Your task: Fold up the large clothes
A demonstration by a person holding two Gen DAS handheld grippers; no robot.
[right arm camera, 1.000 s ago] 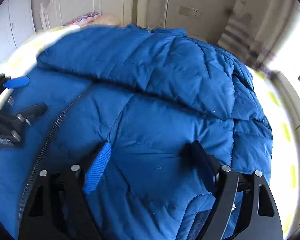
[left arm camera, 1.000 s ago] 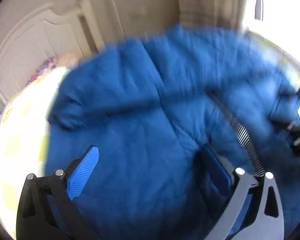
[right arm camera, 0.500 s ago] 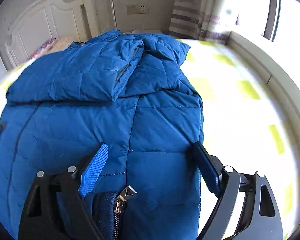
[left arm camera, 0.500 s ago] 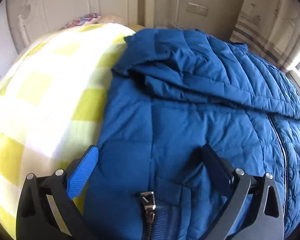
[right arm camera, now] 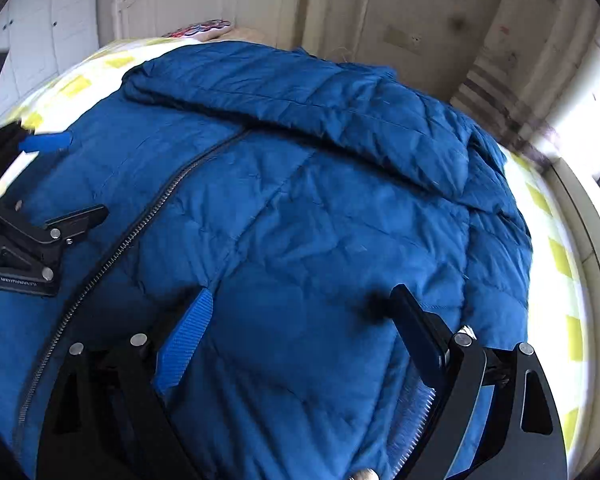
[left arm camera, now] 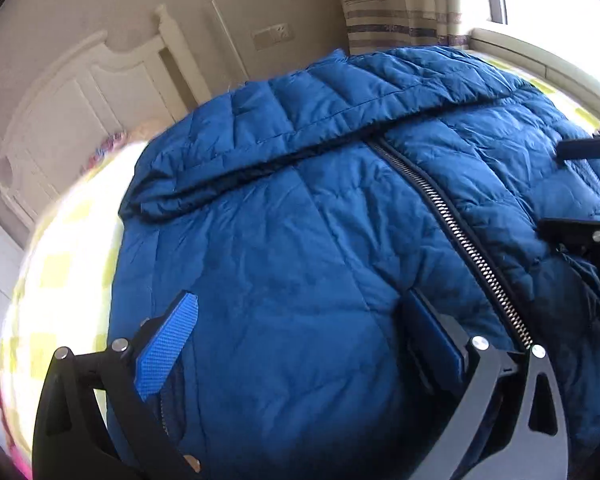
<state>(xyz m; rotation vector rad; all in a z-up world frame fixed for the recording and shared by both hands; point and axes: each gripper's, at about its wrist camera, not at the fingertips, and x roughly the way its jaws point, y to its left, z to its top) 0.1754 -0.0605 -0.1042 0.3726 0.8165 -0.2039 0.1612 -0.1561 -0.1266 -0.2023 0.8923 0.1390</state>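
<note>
Blue quilted nylon fills both views: the jacket (left arm camera: 300, 248) lies spread front-up on a bed (left arm camera: 60, 264) with a yellow-and-white checked cover, its top toward the white headboard (left arm camera: 80, 92). The spread-out, zipped-up layout suits folding, since a flat, closed front gives clean edges to carry over. A hood or collar flap (right arm camera: 300, 92) lies folded down across the top, keeping that bulk out of the way. The zip (left arm camera: 452, 216) is closed and runs as a line of metal teeth down the middle, a handy centre line, with one tong working on each side of it. The left gripper (left arm camera: 300, 336) hangs over the panel to one side of the zip with its jaws spread wide and nothing between the pads but the cloth lying below. The right gripper (right arm camera: 300, 332) hovers over the other panel; its jaws have just been opening and stand wide, with no fabric pinched. Each tong shows at the edge of the other's view, so they work close together. The shell is slick and faintly shiny, stitched into puffy squares with soft creases, so I judge it will spring back and slide when folded. The pads (right arm camera: 184, 344) are ribbed blue rubber, good for that slippery cloth.
</note>
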